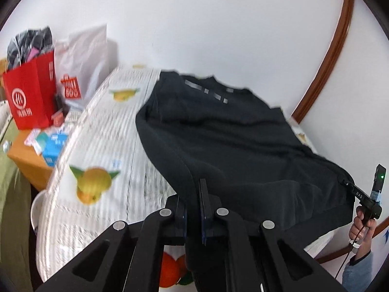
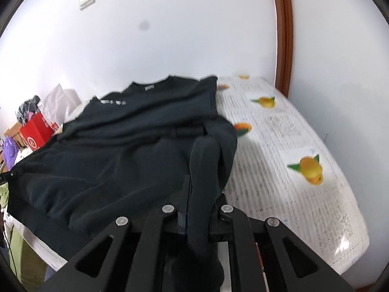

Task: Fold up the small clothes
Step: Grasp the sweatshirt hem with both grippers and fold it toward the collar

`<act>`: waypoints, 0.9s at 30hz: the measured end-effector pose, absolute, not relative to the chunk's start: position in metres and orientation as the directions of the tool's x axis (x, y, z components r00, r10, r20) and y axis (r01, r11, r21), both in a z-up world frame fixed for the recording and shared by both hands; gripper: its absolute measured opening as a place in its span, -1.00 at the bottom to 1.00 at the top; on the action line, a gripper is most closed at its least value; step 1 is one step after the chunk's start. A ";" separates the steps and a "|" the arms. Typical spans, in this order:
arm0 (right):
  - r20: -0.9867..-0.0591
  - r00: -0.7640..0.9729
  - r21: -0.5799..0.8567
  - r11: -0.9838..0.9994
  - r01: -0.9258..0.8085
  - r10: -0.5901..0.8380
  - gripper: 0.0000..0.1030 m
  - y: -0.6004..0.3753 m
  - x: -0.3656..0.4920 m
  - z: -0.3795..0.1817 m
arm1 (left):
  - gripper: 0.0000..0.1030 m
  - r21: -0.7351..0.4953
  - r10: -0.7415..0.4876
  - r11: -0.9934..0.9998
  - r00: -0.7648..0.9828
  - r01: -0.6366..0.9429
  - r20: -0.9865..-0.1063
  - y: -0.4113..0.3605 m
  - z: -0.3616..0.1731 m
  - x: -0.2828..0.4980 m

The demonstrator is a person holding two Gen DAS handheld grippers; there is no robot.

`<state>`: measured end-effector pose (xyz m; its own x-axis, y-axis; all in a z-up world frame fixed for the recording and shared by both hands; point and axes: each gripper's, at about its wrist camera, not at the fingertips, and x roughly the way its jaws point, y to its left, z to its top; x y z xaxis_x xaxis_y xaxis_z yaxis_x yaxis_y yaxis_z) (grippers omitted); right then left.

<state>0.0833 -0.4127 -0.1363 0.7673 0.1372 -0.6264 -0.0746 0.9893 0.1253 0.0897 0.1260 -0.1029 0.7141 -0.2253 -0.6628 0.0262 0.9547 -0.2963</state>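
The black sweatshirt (image 1: 218, 133) lies across the fruit-print table cover (image 1: 102, 146), its near hem raised off the surface. The left gripper (image 1: 192, 209) and the right gripper (image 2: 198, 206) are each clamped nearly shut on a hem corner. This looks like the lengthwise fold under way; next, both corners likely need carrying evenly toward the collar (image 2: 150, 85), keeping the hem taut.
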 end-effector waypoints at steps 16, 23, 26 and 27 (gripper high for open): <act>-0.551 0.819 0.203 0.978 -0.052 0.158 -0.85 -0.413 0.155 -0.081 | -0.86 -0.298 -0.171 0.954 0.778 -0.022 -0.605 0.133 -0.058 0.166; -0.570 0.807 0.201 0.979 -0.044 0.154 -0.85 -0.399 0.216 -0.079 | -0.86 -0.288 -0.136 0.955 0.763 -0.068 -0.632 0.136 -0.063 0.221; -0.591 0.793 0.186 0.981 -0.045 0.148 -0.85 -0.393 0.244 -0.086 | -0.86 -0.271 -0.121 0.959 0.747 -0.082 -0.654 0.135 -0.074 0.247; -0.600 0.787 0.179 0.983 -0.044 0.144 -0.85 -0.391 0.254 -0.089 | -0.85 -0.266 -0.116 0.960 0.743 -0.086 -0.660 0.135 -0.077 0.253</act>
